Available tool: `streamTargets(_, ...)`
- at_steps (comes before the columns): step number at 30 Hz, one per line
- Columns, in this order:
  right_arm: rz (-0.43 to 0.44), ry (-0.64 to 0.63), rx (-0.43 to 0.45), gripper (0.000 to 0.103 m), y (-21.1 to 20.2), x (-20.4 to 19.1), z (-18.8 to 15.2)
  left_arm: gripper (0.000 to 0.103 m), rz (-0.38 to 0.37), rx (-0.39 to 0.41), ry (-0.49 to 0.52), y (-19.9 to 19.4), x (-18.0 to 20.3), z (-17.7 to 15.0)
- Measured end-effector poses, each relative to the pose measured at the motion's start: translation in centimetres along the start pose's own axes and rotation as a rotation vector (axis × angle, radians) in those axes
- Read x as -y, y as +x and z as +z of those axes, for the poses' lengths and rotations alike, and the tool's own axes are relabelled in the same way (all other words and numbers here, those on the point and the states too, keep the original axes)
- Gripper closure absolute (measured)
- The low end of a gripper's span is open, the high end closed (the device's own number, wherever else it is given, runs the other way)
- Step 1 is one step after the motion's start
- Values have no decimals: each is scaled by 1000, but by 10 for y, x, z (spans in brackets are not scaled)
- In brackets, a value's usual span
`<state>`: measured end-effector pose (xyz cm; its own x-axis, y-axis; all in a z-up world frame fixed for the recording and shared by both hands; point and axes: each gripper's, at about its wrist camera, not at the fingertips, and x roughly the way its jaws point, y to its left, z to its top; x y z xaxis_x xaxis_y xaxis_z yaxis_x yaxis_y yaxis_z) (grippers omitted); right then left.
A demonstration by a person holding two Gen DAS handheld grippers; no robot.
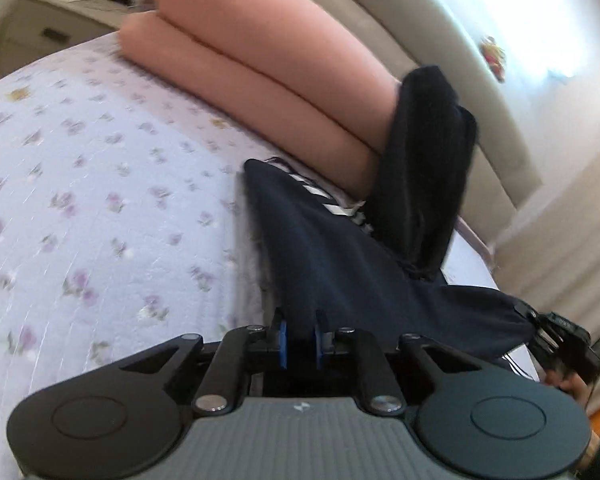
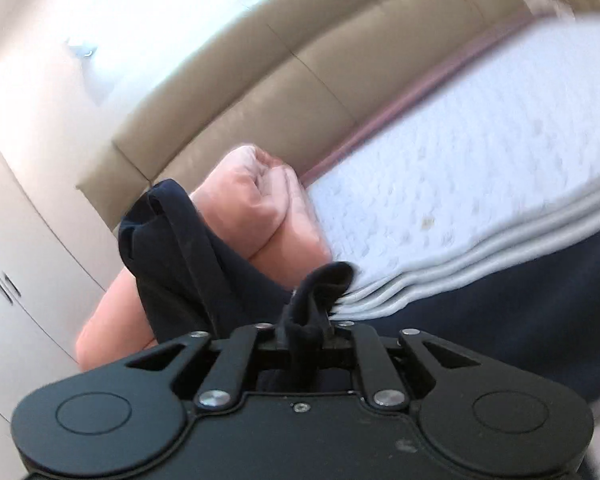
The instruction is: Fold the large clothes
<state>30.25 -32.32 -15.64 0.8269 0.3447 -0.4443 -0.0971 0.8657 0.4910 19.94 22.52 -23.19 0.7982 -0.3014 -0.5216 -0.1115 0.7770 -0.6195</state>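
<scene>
Fold looks early, my read: the navy garment (image 1: 340,256) is still lifted and stretched, not laid into any flat, squared shape. One part stands up against the pink folded duvet (image 1: 260,80) at the head of the bed; striped lining or trim shows near its far edge. No finished crease visible. Left to do: bring the held edges over, lay flat, smooth, repeat for the remaining folds.

Left gripper (image 1: 300,338): jaws nearly pressed together, blue pads on either side of a dark fabric edge, so pinching the garment. Cloth runs from the jaws forward and right across the floral bedspread (image 1: 80,160).

Right gripper (image 2: 308,320): jaws narrow, a bunched dark fold pokes up from between them, so it's pinching the garment too. In the left view it sits at the far right, with the cloth pulled taut toward it.

So the garment spans between both jaws, partly off the bed, its far end propped on the duvet. Frames are motion-blurred; can't tell which part of the garment each side holds.
</scene>
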Motion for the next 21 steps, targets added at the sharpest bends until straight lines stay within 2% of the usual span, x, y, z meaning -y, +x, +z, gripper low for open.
streamTargets(1,-119,-57,-79,37,10,-1,0,88,10,-17,-12,2,-1,-3)
streamTargets(2,-218,-84,-174,26,20,1,-1,87,13,-30,-27,3,0,-5)
streamTargets(3,-245,-77,-237,28,23,5,-2,84,6,-37,-35,2,3,-3)
streamTargets(4,-220,-52,-244,28,17,9,-4,77,8,-46,-27,-1,8,-1)
streamTargets(5,-202,-29,-221,22,8,9,-5,73,20,-54,-10,-4,13,1)
streamTargets(7,-208,-42,-159,12,-11,-1,-8,53,59,-105,35,-4,24,6)
streamTargets(9,-162,-139,-148,5,-23,-24,-16,47,99,-164,50,0,32,7)
streamTargets(12,-63,-329,-256,3,-7,-63,-30,44,181,-217,82,4,44,5)
streamTargets(14,-97,-433,-369,3,10,-74,-47,43,215,-239,97,7,47,4)
streamTargets(16,-200,-505,-467,1,28,-70,-65,43,229,-248,107,7,49,2)
streamTargets(18,-162,-541,-416,0,19,-63,-70,37,240,-276,91,6,51,-1)
streamTargets(19,-155,-525,-419,0,16,-60,-68,29,237,-294,78,5,53,-2)
streamTargets(21,-137,-470,-430,0,8,-56,-60,22,239,-327,46,2,58,-7)
